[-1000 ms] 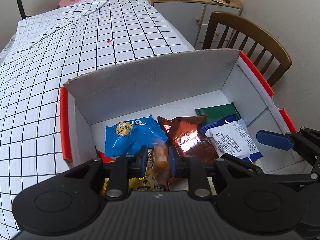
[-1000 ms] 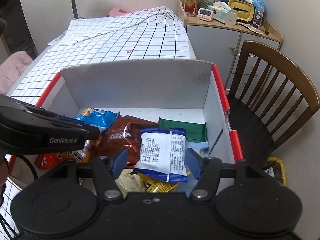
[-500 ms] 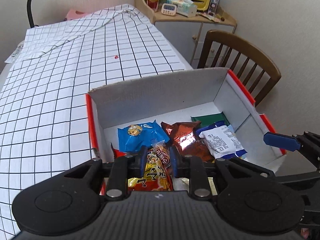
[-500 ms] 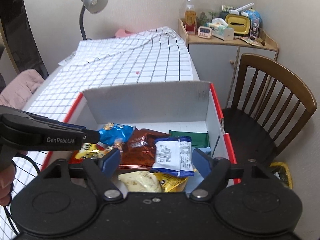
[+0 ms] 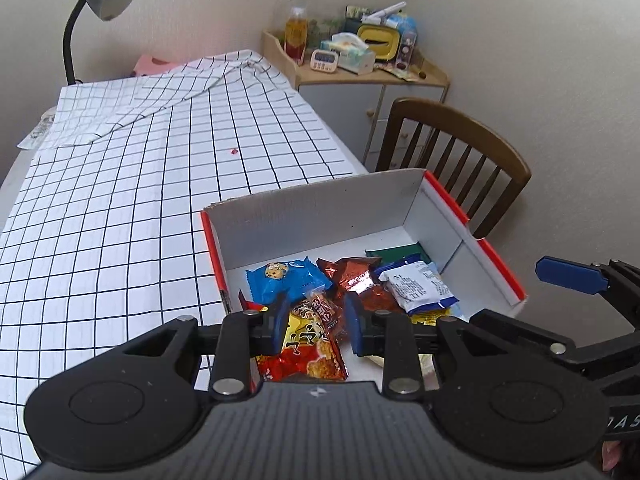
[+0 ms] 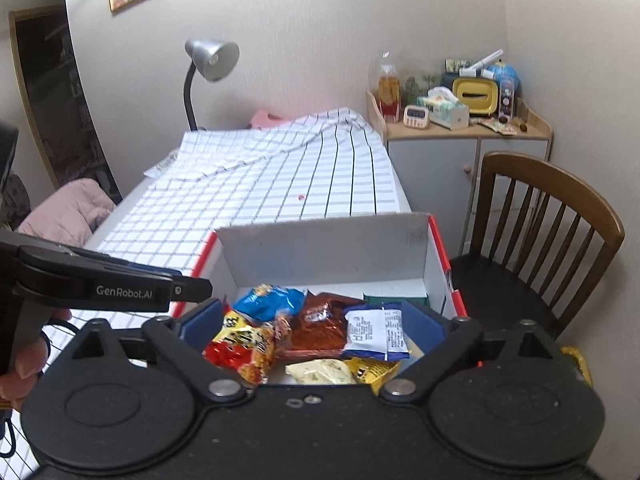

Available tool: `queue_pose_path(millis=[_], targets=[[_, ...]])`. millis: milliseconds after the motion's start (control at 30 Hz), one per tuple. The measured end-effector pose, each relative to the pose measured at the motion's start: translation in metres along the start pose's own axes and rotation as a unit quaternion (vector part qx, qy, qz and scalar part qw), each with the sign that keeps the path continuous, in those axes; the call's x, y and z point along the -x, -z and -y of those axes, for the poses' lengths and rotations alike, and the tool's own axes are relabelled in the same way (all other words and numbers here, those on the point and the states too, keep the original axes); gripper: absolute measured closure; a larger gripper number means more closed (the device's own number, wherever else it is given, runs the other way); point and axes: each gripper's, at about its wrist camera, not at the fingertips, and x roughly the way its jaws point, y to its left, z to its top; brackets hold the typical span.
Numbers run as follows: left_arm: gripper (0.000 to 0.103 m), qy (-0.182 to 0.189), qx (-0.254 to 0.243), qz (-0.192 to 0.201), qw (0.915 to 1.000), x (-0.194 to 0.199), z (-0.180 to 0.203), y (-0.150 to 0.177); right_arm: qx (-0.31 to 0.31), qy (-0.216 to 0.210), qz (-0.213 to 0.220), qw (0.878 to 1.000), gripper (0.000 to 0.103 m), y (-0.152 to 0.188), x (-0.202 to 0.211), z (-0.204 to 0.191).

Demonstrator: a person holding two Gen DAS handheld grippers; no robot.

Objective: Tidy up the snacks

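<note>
We had pulled both grippers back from the red-edged cardboard box (image 5: 472, 222), our left gripper (image 5: 316, 322) parting its narrow jaws to drop the red-and-yellow snack packet (image 5: 310, 346) into the box. It lay beside the blue cookie pack (image 5: 282, 278), brown pack (image 6: 320, 326) and white pack (image 6: 376, 332), while our right gripper (image 6: 314, 326) was spread wide, holding nothing.

Snack packets (image 5: 352, 292) lie in the box (image 5: 320, 212) on the table (image 5: 120, 220), chair (image 5: 460, 152) behind.

left gripper (image 6: 188, 290) side: "GenRobot.AI" in white letters
right gripper (image 5: 576, 280) body, at the frame edge: letters "AS", cut off
brown packet (image 6: 320, 326): white brand word, too blurred to read
white packet (image 6: 376, 334): fine print, unreadable
red-yellow packet (image 5: 310, 340): large East Asian characters, unreadable
</note>
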Motion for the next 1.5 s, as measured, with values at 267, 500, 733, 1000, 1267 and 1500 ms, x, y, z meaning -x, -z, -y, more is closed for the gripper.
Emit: queue_pose_path(millis=[267, 500, 733, 1000, 1267, 1500], targets=[[0.037, 0.008, 0.001, 0.027, 0.9996, 0.029, -0.006, 0.013, -0.006, -0.003, 0.025, 1.0, 0.002, 0.004, 0.025, -0.01], [0.034, 0.015, -0.003, 0.06, 0.9981, 0.056, -0.013, 0.021, -0.005, -0.004, 0.045, 0.999, 0.0, 0.009, 0.044, -0.019], [0.025, 0.025, -0.002, 0.079, 0.9965, 0.078, -0.018, 0.03, -0.006, -0.008, 0.058, 0.998, 0.0, 0.014, 0.06, -0.028], [0.009, 0.03, 0.015, 0.076, 0.9966, 0.085, -0.028, 0.043, -0.018, -0.018, 0.078, 0.997, 0.0, 0.019, 0.075, -0.036], [0.003, 0.032, 0.02, 0.083, 0.9958, 0.098, -0.031, 0.056, -0.036, -0.01, 0.094, 0.995, 0.0, 0.03, 0.087, -0.042], [0.003, 0.028, 0.022, 0.087, 0.9956, 0.11, -0.028, 0.063, -0.038, 0.0, 0.101, 0.994, 0.0, 0.031, 0.095, -0.042]])
